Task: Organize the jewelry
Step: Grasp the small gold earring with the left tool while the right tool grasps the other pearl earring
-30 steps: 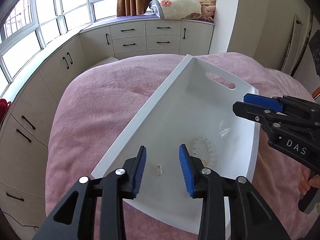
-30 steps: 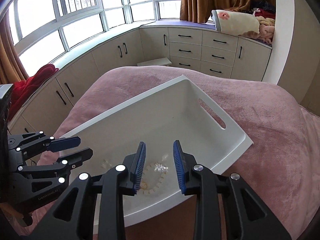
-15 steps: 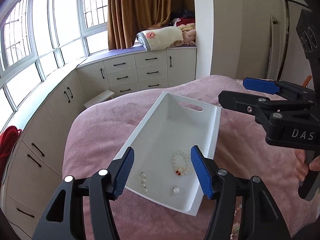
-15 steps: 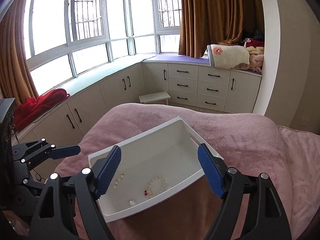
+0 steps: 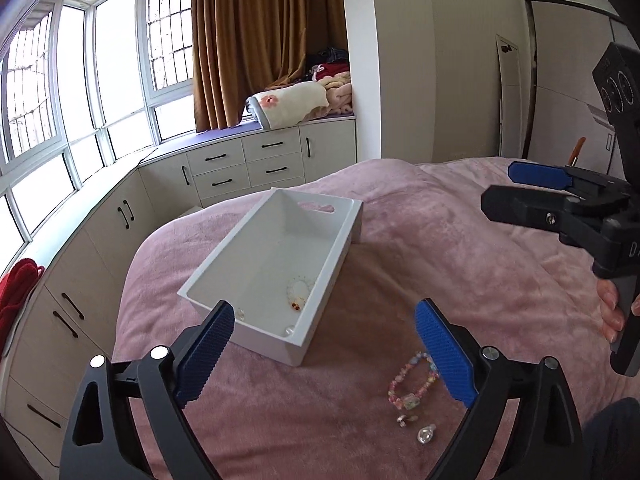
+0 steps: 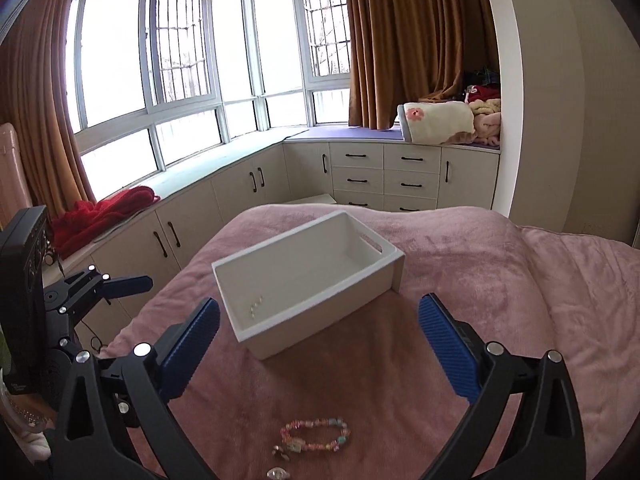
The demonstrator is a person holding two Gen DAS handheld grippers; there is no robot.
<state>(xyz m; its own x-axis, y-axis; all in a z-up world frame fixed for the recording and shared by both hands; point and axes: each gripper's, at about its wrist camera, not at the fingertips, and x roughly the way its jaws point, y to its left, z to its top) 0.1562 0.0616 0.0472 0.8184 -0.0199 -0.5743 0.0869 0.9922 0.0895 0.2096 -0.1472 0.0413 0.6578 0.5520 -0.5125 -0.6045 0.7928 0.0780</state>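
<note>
The fingers (image 5: 204, 344) of the left gripper (image 5: 324, 352) are spread wide and hold nothing. The fingers (image 6: 448, 352) of the right gripper (image 6: 320, 344) are spread wide too, and they are also empty. Both grippers hang above the pink blanket (image 5: 440, 248) on the bed.

A white box (image 5: 332, 256) sits on the blanket, out in front of both pairs of fingers. Some jewelry is already inside it. In the left view a ring of pale beads (image 5: 298, 288) lies on the box floor near the right wall, ahead of the fingers. A tiny clear bit sits in the near corner of the box. In the right view a short row of little pearls (image 6: 256, 306) lies near the box's close end, just past the left finger.

So part of the job looks done, but not all. A colorful bead bracelet (image 6: 316, 434) is not in the box yet. It lies on the blanket below the right gripper's fingers, between them and close to the camera. It has pink, blue and green beads and makes a loose loop. Two small pieces lie right beside it: a little shiny charm (image 5: 403, 420) and a clear round stone (image 5: 426, 435). I think these three need to go into the box next. They are small, so they may be tricky to pinch off the soft blanket.
</note>
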